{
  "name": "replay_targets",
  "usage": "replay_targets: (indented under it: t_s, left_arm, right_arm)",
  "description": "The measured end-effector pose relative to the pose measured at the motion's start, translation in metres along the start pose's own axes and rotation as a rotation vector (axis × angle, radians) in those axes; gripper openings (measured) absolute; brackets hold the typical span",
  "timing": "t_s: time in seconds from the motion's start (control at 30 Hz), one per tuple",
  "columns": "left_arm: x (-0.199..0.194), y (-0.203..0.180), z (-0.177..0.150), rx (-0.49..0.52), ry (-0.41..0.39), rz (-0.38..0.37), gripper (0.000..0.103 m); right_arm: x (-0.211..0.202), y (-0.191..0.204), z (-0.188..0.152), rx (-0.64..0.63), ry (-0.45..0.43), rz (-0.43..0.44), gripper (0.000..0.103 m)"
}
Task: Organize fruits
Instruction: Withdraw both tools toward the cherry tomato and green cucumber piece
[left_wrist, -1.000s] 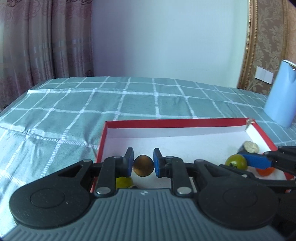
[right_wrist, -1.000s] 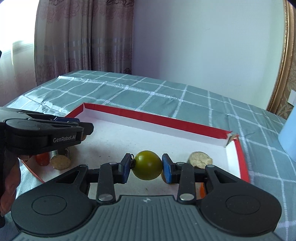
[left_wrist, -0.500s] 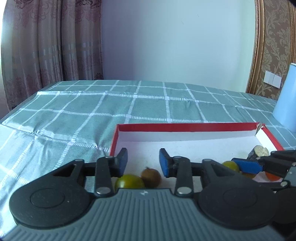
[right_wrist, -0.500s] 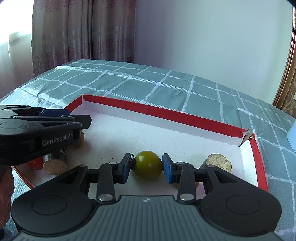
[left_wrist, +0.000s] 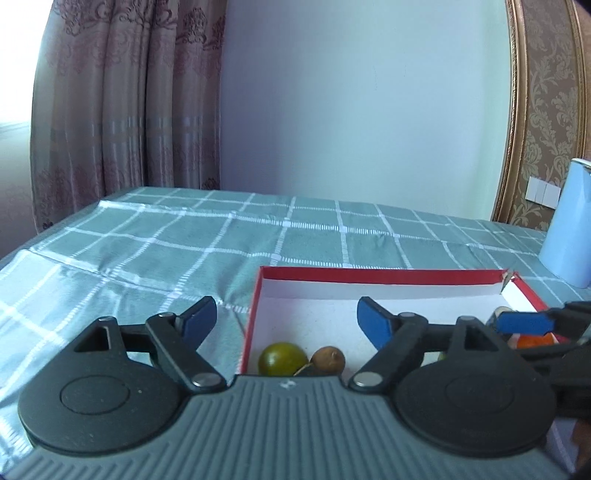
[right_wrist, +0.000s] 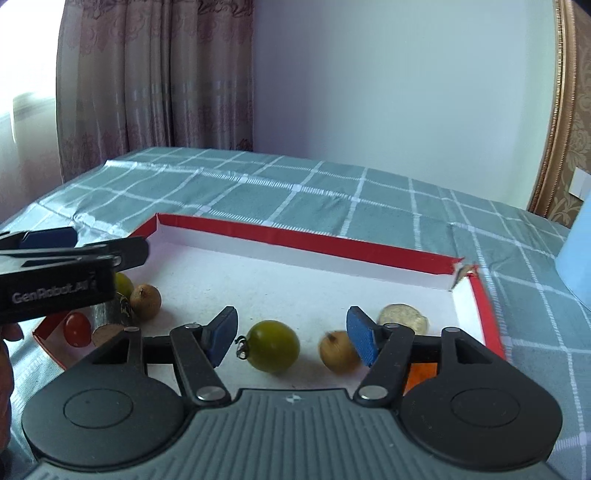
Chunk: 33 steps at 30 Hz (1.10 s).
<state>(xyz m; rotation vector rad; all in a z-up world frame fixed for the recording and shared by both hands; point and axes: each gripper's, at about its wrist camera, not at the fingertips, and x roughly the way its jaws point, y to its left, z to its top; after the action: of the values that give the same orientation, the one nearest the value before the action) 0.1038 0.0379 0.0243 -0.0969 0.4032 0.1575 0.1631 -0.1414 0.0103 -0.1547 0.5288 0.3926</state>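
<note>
A shallow red-rimmed white box (left_wrist: 376, 277) (right_wrist: 306, 245) lies on the checked cloth. In the left wrist view a green fruit (left_wrist: 282, 359) and a brown fruit (left_wrist: 328, 362) lie at the box's near left corner, below my open, empty left gripper (left_wrist: 286, 314). In the right wrist view my right gripper (right_wrist: 291, 330) is open, with a green fruit (right_wrist: 272, 345) lying on the box floor between its fingers. A brown fruit (right_wrist: 335, 350) lies by the right finger. The left gripper (right_wrist: 55, 266) shows at the left, above a brown fruit (right_wrist: 146, 301).
A light blue jug (left_wrist: 569, 225) stands right of the box on the green checked cloth (left_wrist: 221, 236). A small red fruit (right_wrist: 77, 328), a cut round piece (right_wrist: 402, 317) and an orange piece (right_wrist: 421, 373) also lie in the box. Curtains and a wall stand behind.
Both grippers have opened wide and lifted back. The left let go of the brown fruit and the right let go of the green fruit; both now lie in the box.
</note>
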Motion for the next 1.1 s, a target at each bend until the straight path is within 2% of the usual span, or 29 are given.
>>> replay_targets:
  t_s: [0.1, 0.17, 0.33, 0.47, 0.67, 0.93, 1.1]
  left_arm:
    - [-0.023, 0.007, -0.008, -0.002, -0.040, -0.023, 0.088]
    - [-0.038, 0.011, -0.015, 0.004, -0.053, -0.055, 0.089]
    - [-0.065, 0.013, -0.031, 0.007, -0.037, -0.175, 0.090]
    - [-0.080, 0.008, -0.045, 0.017, -0.018, -0.267, 0.092]
    - [-0.088, -0.016, -0.059, 0.144, 0.002, -0.263, 0.093]
    - [-0.076, -0.019, -0.064, 0.127, 0.114, -0.228, 0.094]
    - [-0.077, -0.026, -0.069, 0.165, 0.141, -0.210, 0.095]
  right_arm:
    - [-0.023, -0.011, -0.009, 0.021, -0.040, -0.020, 0.065]
    - [-0.042, -0.020, -0.016, 0.048, -0.061, -0.002, 0.065]
    - [-0.086, -0.044, -0.038, 0.137, -0.133, 0.052, 0.068]
    - [-0.097, -0.055, -0.061, 0.174, -0.143, 0.023, 0.068]
    - [-0.093, -0.061, -0.071, 0.213, -0.102, 0.040, 0.068]
    - [-0.087, -0.054, -0.075, 0.181, -0.062, 0.026, 0.069]
    - [-0.085, -0.053, -0.076, 0.175, -0.050, 0.028, 0.069]
